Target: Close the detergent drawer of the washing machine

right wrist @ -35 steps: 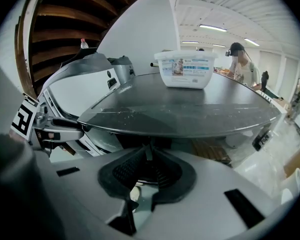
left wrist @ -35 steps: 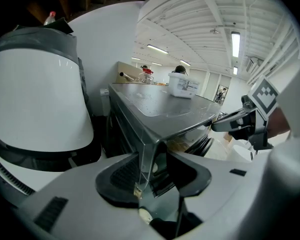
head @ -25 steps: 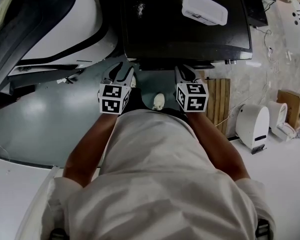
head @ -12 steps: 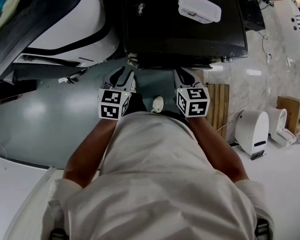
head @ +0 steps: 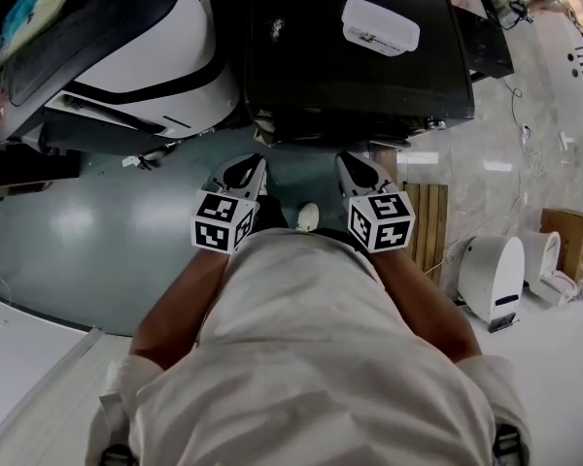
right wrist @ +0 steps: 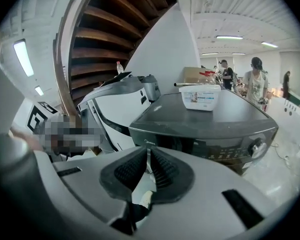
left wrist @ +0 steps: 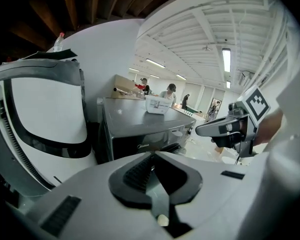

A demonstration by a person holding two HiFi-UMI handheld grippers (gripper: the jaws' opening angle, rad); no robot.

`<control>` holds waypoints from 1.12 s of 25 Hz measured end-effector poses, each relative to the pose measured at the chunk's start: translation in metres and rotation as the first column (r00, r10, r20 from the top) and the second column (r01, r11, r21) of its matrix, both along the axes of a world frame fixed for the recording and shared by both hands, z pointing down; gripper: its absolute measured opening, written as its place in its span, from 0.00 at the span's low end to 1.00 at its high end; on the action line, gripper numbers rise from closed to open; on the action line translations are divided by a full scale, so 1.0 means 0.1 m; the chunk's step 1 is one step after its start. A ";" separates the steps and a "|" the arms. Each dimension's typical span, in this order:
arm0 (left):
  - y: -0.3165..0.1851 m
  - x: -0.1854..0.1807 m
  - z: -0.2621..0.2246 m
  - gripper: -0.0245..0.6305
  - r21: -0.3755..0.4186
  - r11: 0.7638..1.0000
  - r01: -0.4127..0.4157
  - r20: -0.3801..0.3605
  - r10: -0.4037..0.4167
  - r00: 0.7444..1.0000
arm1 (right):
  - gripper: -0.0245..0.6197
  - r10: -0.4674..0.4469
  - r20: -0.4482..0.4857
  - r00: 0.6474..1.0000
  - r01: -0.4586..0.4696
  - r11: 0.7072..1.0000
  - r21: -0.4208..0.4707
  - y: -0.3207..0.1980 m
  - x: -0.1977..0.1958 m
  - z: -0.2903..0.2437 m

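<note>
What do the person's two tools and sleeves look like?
The left tool and the right tool are alike: light grey bodies, black ribbed pads, each bearing a white cube with black square markers. The left tool's jaws have just been closing, with nothing between them. The person wears a white short-sleeved shirt.

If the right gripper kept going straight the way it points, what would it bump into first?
Most likely the front of the dark washing machine. The right gripper aims at it, just under the top edge, with nothing visible between. Depth is hard to judge.
</note>
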State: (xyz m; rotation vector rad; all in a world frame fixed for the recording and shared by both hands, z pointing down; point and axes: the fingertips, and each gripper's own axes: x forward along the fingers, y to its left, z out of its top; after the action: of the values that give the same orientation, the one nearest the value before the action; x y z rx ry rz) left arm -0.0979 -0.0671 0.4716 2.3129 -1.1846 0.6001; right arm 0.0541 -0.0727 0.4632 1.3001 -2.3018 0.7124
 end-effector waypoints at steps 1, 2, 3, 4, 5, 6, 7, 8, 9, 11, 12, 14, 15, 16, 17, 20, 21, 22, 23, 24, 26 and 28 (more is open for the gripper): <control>0.04 0.02 -0.03 0.06 0.002 1.000 -0.001 -0.002 0.001 1.000 | 0.08 -0.006 0.003 1.000 0.006 1.000 0.004 0.03 0.02 -0.02; 0.07 0.04 -0.06 0.05 0.005 1.000 -0.003 -0.004 0.003 1.000 | 0.08 -0.010 0.006 1.000 0.010 1.000 0.009 0.06 0.03 -0.04; 0.10 0.07 -0.09 0.04 0.010 1.000 -0.007 -0.005 0.007 1.000 | 0.07 -0.013 0.009 1.000 0.013 1.000 0.016 0.09 0.05 -0.06; 0.13 0.10 -0.11 0.04 0.016 1.000 -0.013 -0.005 0.013 1.000 | 0.07 -0.017 0.013 1.000 0.017 1.000 0.023 0.11 0.07 -0.08; 0.16 0.12 -0.13 0.04 0.022 1.000 -0.018 -0.004 0.018 1.000 | 0.07 -0.024 0.018 1.000 0.023 0.999 0.031 0.14 0.09 -0.10; 0.19 0.15 -0.15 0.04 0.026 0.999 -0.021 -0.004 0.021 1.000 | 0.07 -0.033 0.021 0.999 0.033 0.999 0.039 0.17 0.10 -0.12; 0.21 0.17 -0.16 0.03 0.029 0.999 -0.023 -0.004 0.023 1.000 | 0.07 -0.045 0.024 0.999 0.044 0.998 0.047 0.20 0.11 -0.15; 0.24 0.20 -0.18 0.03 0.030 0.999 -0.024 -0.009 0.024 1.000 | 0.07 -0.058 0.029 0.998 0.056 0.997 0.053 0.24 0.12 -0.17; 0.28 0.24 -0.21 0.03 0.030 0.999 -0.027 -0.016 0.027 1.000 | 0.07 -0.068 0.035 0.997 0.066 0.996 0.056 0.28 0.14 -0.19; 0.34 0.31 -0.26 0.03 0.030 0.999 -0.038 -0.034 0.039 0.999 | 0.06 -0.083 0.048 0.995 0.080 0.995 0.060 0.35 0.19 -0.23; 0.37 0.35 -0.29 0.03 0.031 0.999 -0.044 -0.040 0.045 0.998 | 0.06 -0.089 0.056 0.995 0.085 0.994 0.063 0.38 0.21 -0.25; 0.42 0.40 -0.34 0.03 0.034 0.998 -0.053 -0.046 0.054 0.997 | 0.06 -0.096 0.075 0.993 0.091 0.993 0.070 0.43 0.26 -0.30; 0.45 0.43 -0.36 0.03 0.035 0.998 -0.055 -0.049 0.057 0.997 | 0.06 -0.099 0.083 0.992 0.093 0.993 0.074 0.46 0.28 -0.33; 0.48 0.46 -0.38 0.03 0.036 0.998 -0.056 -0.054 0.058 0.997 | 0.06 -0.102 0.089 0.991 0.095 0.992 0.078 0.49 0.31 -0.34; 0.51 0.48 -0.40 0.03 0.037 0.998 -0.055 -0.060 0.058 0.997 | 0.06 -0.106 0.093 0.990 0.099 0.992 0.081 0.52 0.33 -0.36; 0.58 0.54 -0.46 0.03 0.035 0.998 -0.050 -0.085 0.052 0.995 | 0.06 -0.125 0.099 0.987 0.116 0.989 0.087 0.59 0.37 -0.39; 0.60 0.55 -0.48 0.03 0.035 0.998 -0.049 -0.092 0.052 0.994 | 0.06 -0.132 0.099 0.986 0.123 0.988 0.091 0.61 0.37 -0.40; 0.62 0.56 -0.49 0.03 0.035 0.998 -0.050 -0.096 0.053 0.994 | 0.06 -0.140 0.098 0.985 0.130 0.987 0.095 0.63 0.37 -0.41; 0.63 0.57 -0.51 0.03 0.035 0.998 -0.052 -0.097 0.055 0.994 | 0.05 -0.145 0.098 0.984 0.136 0.986 0.097 0.64 0.38 -0.42; 0.65 0.58 -0.52 0.03 0.035 0.998 -0.052 -0.098 0.055 0.994 | 0.05 -0.150 0.101 0.984 0.140 0.985 0.097 0.65 0.38 -0.42; 0.68 0.58 -0.53 0.03 0.032 0.998 -0.049 -0.101 0.052 0.993 | 0.05 -0.156 0.108 0.982 0.146 0.984 0.098 0.67 0.38 -0.44; 0.71 0.57 -0.53 0.03 0.030 0.998 -0.047 -0.101 0.049 0.994 | 0.05 -0.161 0.109 0.981 0.150 0.983 0.104 0.68 0.38 -0.46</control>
State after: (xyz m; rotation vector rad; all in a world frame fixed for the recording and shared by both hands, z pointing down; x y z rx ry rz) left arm -0.0404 0.0035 0.4183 2.3714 -1.0999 0.4787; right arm 0.0920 -0.0045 0.4168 1.1292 -2.5277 0.6487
